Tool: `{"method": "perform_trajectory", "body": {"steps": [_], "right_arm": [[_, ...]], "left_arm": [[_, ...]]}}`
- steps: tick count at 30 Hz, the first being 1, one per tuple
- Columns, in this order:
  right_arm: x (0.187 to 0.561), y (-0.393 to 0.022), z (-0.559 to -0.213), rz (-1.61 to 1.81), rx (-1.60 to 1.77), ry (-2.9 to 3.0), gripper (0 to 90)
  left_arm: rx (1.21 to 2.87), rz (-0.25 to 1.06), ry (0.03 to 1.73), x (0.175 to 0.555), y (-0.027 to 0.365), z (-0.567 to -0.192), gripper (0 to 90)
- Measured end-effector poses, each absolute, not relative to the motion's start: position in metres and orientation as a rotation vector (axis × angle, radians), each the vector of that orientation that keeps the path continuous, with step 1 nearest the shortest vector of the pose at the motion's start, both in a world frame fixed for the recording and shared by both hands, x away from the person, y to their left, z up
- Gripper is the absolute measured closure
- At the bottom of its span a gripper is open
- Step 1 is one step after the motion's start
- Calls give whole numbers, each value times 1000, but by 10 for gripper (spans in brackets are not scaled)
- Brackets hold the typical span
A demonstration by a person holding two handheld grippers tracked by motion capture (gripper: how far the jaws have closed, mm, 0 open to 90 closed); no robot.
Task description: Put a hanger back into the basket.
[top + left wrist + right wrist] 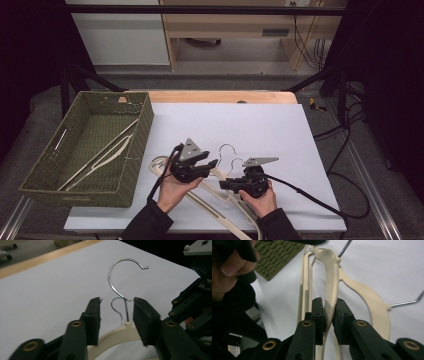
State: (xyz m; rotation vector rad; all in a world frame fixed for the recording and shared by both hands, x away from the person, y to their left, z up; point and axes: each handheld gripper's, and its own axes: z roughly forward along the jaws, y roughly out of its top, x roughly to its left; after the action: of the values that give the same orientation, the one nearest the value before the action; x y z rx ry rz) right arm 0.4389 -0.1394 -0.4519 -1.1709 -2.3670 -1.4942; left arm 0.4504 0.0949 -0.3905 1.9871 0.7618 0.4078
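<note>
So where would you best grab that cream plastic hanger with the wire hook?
Probably on the flat shoulder arm of the cream plastic hanger, coming along it from its end, as the right gripper does: the arm is thin with broad faces, while the wire hook is slippery.

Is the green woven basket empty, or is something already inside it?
Not empty. The green basket already holds cream hangers, lying slanted across its floor in the high view.

a lab-like recording room: black frame rails (200, 9), trailing floor cables (350, 150), paper-covered table (260, 120).
</note>
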Motion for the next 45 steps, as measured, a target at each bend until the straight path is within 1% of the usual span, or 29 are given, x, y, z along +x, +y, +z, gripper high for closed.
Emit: {"method": "perform_trajectory", "body": {"steps": [1,3,4,5,8,9,11,17,25,29,30,31,32,33,34,35,36,37,38,39,40,41,45], "right_arm": [[439,-139,-452,-1494,-1171,-2367,815],[438,-140,-450,-1513,-1163,-2350,825],[436,-140,-448,-1521,-1160,-2328,834],[436,-141,-447,-1523,-1159,-2327,838],[435,-141,-445,-1530,-1148,-2314,846],[434,-142,-444,-1535,-1139,-2316,854],[432,-143,-441,-1541,-1130,-2303,862],[426,-150,-426,-1584,-1090,-2367,871],[421,-157,-409,-1604,-979,-2434,871],[416,-155,-400,-1605,-892,-2475,872],[415,-155,-399,-1600,-864,-2484,872],[413,-153,-398,-1589,-829,-2498,871],[413,-153,-398,-1589,-829,-2498,871],[413,-152,-398,-1583,-809,-2509,871],[411,-149,-397,-1570,-780,-2523,871],[411,-149,-397,-1570,-780,-2523,871],[411,-149,-396,-1563,-759,-2533,871],[409,-147,-396,-1554,-740,-2543,871],[409,-147,-396,-1554,-740,-2543,871],[409,-147,-395,-1550,-725,-2551,871],[409,-147,-395,-1550,-725,-2551,871],[409,-147,-395,-1547,-718,-2556,871],[409,-146,-396,-1533,-710,-2570,863]], "left_arm": [[1985,405,753,449,102,-387,524],[1975,390,736,446,114,-381,427],[1979,379,726,445,120,-380,323],[1973,371,711,442,131,-378,293],[1969,378,700,439,140,-378,268],[1967,373,690,437,147,-378,238],[1967,366,686,436,150,-379,205],[1977,334,644,429,158,-382,159],[2051,296,558,431,147,-379,156],[2096,277,512,434,138,-379,223],[2105,265,501,435,136,-380,256],[2123,261,482,435,134,-380,314],[2139,257,465,434,132,-381,314],[2157,257,448,434,131,-382,352],[2165,264,439,433,130,-382,426],[2181,268,430,432,129,-382,426],[2191,248,416,432,129,-383,463],[2200,237,403,431,128,-383,536],[2208,244,391,430,127,-383,536],[2225,243,376,429,127,-383,607],[2231,230,373,429,127,-383,607],[2238,230,366,428,127,-383,666],[2271,259,337,425,127,-383,701]]}}
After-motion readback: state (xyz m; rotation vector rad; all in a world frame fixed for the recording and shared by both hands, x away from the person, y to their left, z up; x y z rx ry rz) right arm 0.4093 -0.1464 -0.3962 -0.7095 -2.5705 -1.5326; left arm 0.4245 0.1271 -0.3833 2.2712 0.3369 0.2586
